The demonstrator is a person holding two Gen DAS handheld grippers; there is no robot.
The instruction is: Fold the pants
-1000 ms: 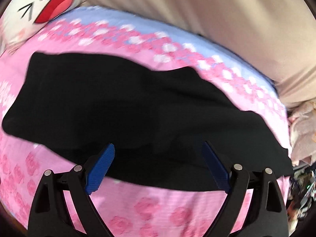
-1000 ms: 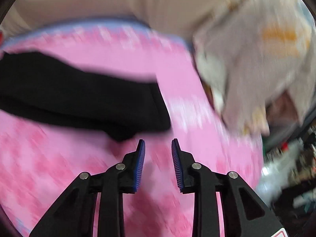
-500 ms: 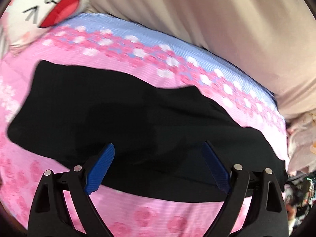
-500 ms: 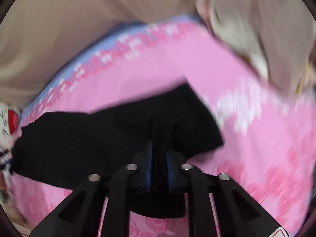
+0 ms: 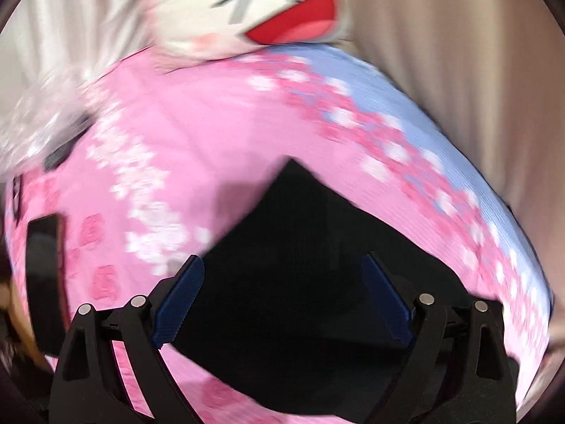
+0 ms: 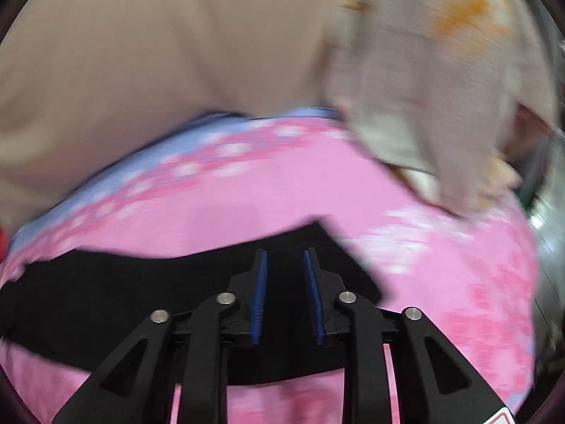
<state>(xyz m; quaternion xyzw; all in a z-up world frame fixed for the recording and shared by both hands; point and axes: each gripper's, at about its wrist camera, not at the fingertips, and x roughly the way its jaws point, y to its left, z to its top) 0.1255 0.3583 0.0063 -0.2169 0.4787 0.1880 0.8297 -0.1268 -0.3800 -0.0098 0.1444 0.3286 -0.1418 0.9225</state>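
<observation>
The black pants (image 5: 300,282) lie flat on a pink flowered bedspread (image 5: 183,148). In the left wrist view my left gripper (image 5: 282,293) is wide open over one end of the pants, whose corner points away from me; nothing is between the blue pads. In the right wrist view my right gripper (image 6: 285,293) hovers over the other end of the pants (image 6: 141,293), its blue pads a narrow gap apart with black cloth seen behind them; whether it grips any cloth does not show.
A white plush pillow with a red mouth (image 5: 268,10) lies at the head of the bed. A beige curtain (image 6: 141,53) hangs behind. A crumpled pale blanket (image 6: 441,88) sits at the right end. A dark strap-like object (image 5: 44,282) lies at the left edge.
My left gripper swung left toward the end of the pants near the plush pillow. My right gripper turned and its pads, nearly closed half a second ago, now stand slightly apart.
</observation>
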